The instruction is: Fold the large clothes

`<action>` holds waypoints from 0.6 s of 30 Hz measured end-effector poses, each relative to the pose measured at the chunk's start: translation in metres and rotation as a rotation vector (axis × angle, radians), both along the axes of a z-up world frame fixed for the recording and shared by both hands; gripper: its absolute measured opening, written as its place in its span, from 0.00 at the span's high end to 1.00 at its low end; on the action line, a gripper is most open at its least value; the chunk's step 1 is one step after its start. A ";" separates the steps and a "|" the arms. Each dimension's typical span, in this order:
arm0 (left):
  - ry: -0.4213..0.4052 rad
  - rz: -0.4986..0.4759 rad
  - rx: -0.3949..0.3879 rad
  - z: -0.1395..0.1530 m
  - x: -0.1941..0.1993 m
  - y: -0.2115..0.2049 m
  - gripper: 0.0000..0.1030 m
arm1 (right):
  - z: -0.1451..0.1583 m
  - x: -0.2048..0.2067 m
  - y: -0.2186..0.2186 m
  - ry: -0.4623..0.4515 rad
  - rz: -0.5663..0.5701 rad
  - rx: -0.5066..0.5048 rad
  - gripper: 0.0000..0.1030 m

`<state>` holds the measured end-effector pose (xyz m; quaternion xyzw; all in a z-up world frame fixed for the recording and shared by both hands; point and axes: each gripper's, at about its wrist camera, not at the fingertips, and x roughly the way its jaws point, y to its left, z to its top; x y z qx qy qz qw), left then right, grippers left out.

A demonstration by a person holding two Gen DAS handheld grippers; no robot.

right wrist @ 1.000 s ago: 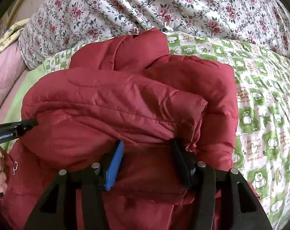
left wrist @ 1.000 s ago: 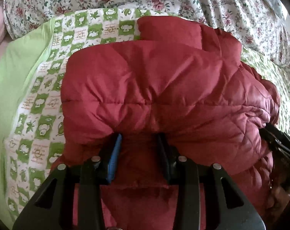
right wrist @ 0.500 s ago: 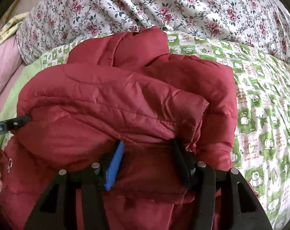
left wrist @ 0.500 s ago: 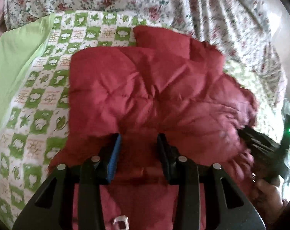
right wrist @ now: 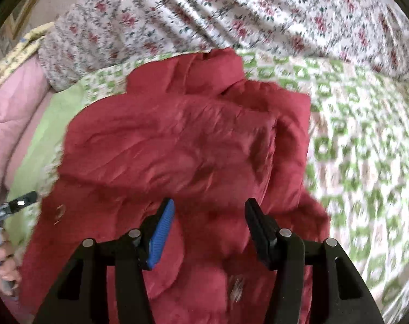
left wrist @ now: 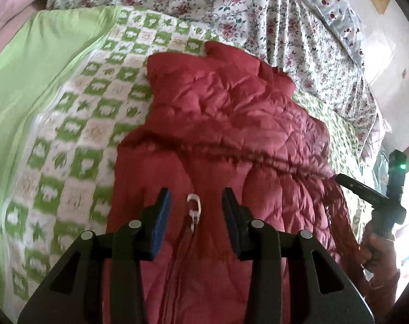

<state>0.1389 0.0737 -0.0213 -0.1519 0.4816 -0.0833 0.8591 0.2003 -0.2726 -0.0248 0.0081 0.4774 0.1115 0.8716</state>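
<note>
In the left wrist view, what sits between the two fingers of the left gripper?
A pale zipper pull lies on the red quilted jacket, between the open jaws of the left gripper. Only the left wrist view shows it clearly.

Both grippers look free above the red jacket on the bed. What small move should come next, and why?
Probably lower the left gripper and smooth the fold. Both grippers stand open over the red jacket, holding nothing, the right gripper too. The jacket lies doubled on the checked sheet but puffy, with its zipper pull exposed.
</note>
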 end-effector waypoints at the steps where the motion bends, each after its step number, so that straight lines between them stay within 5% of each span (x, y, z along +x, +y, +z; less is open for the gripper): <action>1: 0.005 0.000 -0.004 -0.001 -0.005 0.001 0.65 | 0.002 -0.008 0.000 0.002 0.007 -0.007 0.45; 10: 0.048 0.023 -0.027 -0.003 -0.061 0.016 0.65 | 0.021 -0.080 -0.020 0.015 0.012 0.050 0.34; 18: 0.086 0.056 -0.049 -0.007 -0.099 0.038 0.65 | 0.023 -0.136 -0.068 0.039 -0.106 0.053 0.28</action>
